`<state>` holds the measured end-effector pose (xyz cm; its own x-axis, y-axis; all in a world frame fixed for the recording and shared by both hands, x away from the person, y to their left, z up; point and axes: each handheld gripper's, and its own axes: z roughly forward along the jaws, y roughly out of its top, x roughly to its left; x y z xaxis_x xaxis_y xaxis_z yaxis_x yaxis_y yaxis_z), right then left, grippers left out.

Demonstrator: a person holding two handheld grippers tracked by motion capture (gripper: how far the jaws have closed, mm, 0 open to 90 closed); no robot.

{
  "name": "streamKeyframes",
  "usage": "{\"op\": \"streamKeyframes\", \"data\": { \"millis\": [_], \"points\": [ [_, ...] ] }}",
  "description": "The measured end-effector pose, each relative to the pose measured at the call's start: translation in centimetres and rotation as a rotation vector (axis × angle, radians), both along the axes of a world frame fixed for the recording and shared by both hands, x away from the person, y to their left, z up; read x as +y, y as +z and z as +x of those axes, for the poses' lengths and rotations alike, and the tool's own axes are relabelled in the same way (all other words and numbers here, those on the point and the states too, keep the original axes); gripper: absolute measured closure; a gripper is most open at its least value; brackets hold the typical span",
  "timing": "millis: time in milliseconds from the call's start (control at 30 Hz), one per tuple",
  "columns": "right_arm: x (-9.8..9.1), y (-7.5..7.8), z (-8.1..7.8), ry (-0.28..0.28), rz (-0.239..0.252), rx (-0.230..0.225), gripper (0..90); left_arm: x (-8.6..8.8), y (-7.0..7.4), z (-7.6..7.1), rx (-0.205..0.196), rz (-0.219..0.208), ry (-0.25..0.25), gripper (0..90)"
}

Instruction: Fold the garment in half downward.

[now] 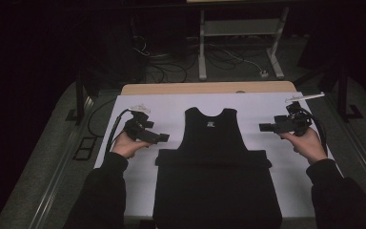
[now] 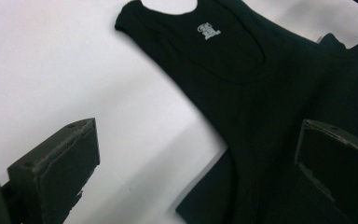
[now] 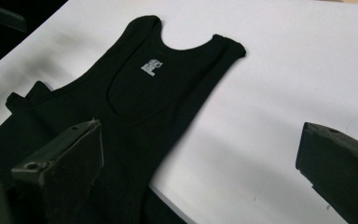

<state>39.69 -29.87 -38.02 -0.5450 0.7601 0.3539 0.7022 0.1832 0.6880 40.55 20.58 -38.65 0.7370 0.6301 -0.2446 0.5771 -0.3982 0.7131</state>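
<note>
A black sleeveless cotton vest lies flat mid-table on the white sheet, between the left gripper and right gripper; both hover apart from it, jaws spread, empty.

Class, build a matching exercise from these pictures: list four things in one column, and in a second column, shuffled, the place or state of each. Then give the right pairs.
1. black sleeveless cloth vest
2. left gripper
3. right gripper
4. white sheet covering the table

A. held at the vest's right, open
B. spread beneath the vest
C. lying flat, mid-table
D. held at the vest's left, open

Pairs: 1-C, 2-D, 3-A, 4-B
</note>
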Motion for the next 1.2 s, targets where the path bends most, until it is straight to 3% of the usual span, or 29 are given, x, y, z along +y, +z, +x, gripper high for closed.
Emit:
{"op": "streamKeyframes", "data": {
  "millis": [533,800,1200],
  "points": [
    [1.6,-0.1,1.7,0.022,-0.025,0.004,0.3,-0.7,0.9,2.1,-0.002,0.021,-0.004,0.0],
    [2.5,-1.1,2.5,0.011,-0.026,0.014,0.3,-1.5,0.6,3.1,0.003,0.029,0.002,0.0],
    [3.9,-1.3,3.6,0.021,-0.044,0.024,0.3,-3.2,0.0,4.0,0.021,0.032,-0.011,0.0]
  ]
}}
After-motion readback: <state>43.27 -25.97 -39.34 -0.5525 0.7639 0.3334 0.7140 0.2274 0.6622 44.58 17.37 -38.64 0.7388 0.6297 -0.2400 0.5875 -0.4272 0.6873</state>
